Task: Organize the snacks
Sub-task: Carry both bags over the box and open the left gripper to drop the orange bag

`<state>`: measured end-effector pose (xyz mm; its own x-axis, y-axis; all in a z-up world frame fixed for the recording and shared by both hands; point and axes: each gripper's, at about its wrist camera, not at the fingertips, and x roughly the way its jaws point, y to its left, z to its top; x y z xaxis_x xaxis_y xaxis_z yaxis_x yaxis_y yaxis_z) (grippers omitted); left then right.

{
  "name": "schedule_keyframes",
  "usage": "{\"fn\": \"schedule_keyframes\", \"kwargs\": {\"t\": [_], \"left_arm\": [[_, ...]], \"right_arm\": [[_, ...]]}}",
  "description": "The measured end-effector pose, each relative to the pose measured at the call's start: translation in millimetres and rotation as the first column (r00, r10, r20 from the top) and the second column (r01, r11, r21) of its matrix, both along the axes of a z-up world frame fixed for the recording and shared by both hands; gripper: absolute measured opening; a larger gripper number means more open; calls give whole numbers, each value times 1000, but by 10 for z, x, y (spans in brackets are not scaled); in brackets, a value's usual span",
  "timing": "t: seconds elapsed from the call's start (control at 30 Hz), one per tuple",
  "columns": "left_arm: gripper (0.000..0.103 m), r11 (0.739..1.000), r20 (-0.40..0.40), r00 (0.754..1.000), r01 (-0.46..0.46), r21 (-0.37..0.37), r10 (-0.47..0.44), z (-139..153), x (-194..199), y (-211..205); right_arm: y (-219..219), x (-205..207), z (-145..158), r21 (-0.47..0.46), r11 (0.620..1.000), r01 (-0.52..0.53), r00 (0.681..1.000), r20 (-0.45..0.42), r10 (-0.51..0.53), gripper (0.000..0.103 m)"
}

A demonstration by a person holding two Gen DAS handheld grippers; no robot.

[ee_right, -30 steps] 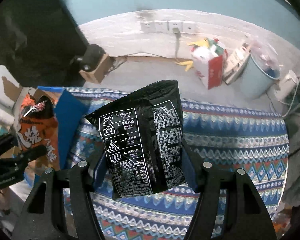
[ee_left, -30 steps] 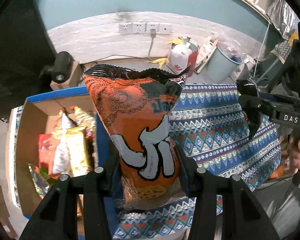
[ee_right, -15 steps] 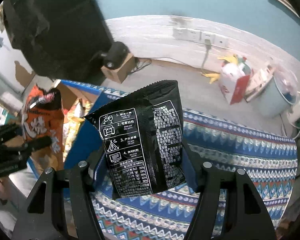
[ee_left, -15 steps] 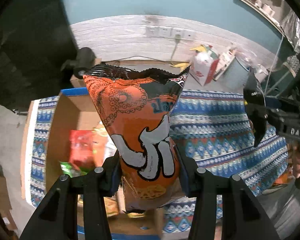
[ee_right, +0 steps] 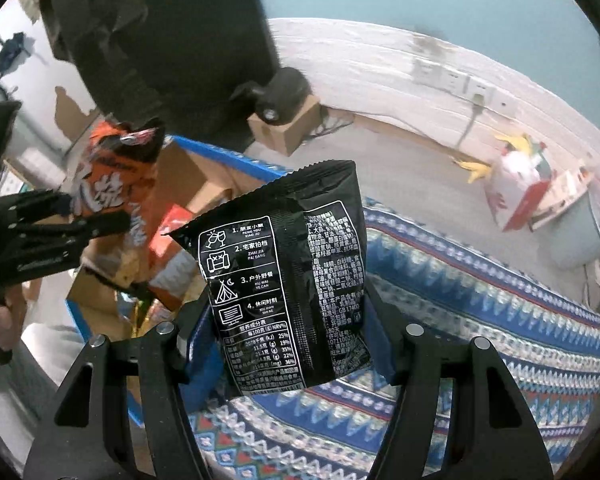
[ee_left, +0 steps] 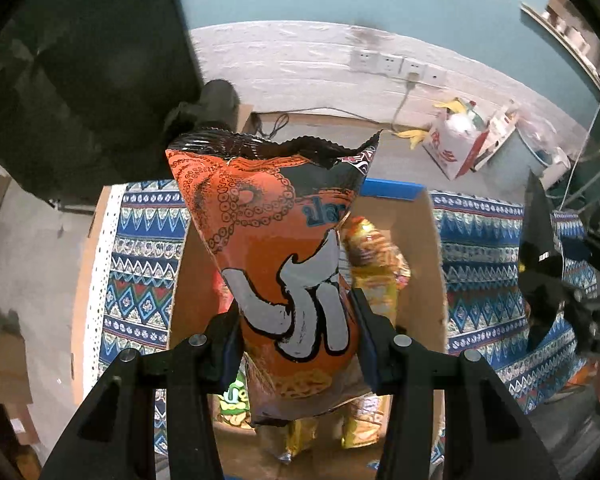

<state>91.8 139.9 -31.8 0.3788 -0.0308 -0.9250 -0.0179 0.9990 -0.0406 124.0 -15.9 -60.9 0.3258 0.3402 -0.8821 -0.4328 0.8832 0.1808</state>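
Observation:
My left gripper (ee_left: 298, 330) is shut on an orange snack bag (ee_left: 284, 248) with an octopus print, held upright over an open cardboard box (ee_left: 434, 276) that holds several snack packets (ee_left: 374, 264). From the right wrist view the same orange bag (ee_right: 116, 196) hangs at the left, above the box (ee_right: 188, 176). My right gripper (ee_right: 288, 340) is shut on a black snack bag (ee_right: 288, 284) with white print, just right of the box and over the patterned cloth (ee_right: 480, 320). That black bag (ee_left: 538, 248) shows at the right edge of the left wrist view.
The blue patterned cloth (ee_left: 148, 264) covers the table around the box. Behind it lie a small box with a black lamp (ee_right: 284, 120), a red-white bag of rubbish (ee_left: 456, 148), a pale bucket (ee_right: 588, 232) and wall sockets (ee_left: 396, 66). A large dark shape (ee_left: 80, 72) stands at the back left.
Both grippers have swung left with their bags. The orange bag now hangs over the box's inside, and the black bag has come up to the box's right side.

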Motion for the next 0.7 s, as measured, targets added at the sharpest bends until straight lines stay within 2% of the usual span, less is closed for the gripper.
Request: {"fn": "schedule_keyframes", "kwargs": {"t": [0.17,0.3,0.37,0.53,0.7], "left_arm": [[49,1000,-26,1000,-15,-9,15,-148,90,179],[52,999,-19,999,-42,-2,42,-154,123,286],[69,998,-8,999,-53,23,53,-130,119,327],[70,997,-8,998,-64,42,64,-85,14,425],[71,996,-2,996,-89,10,89,-3,-178,524]], "right_arm": [[304,30,-75,1,999,-39,999,-17,39,65],[514,44,-106,12,998,-68,997,-28,68,65],[592,55,-123,15,997,-78,996,-32,78,65],[754,44,-175,22,995,-102,994,-44,103,65],[878,-22,-190,32,990,-134,989,-51,136,65]]}}
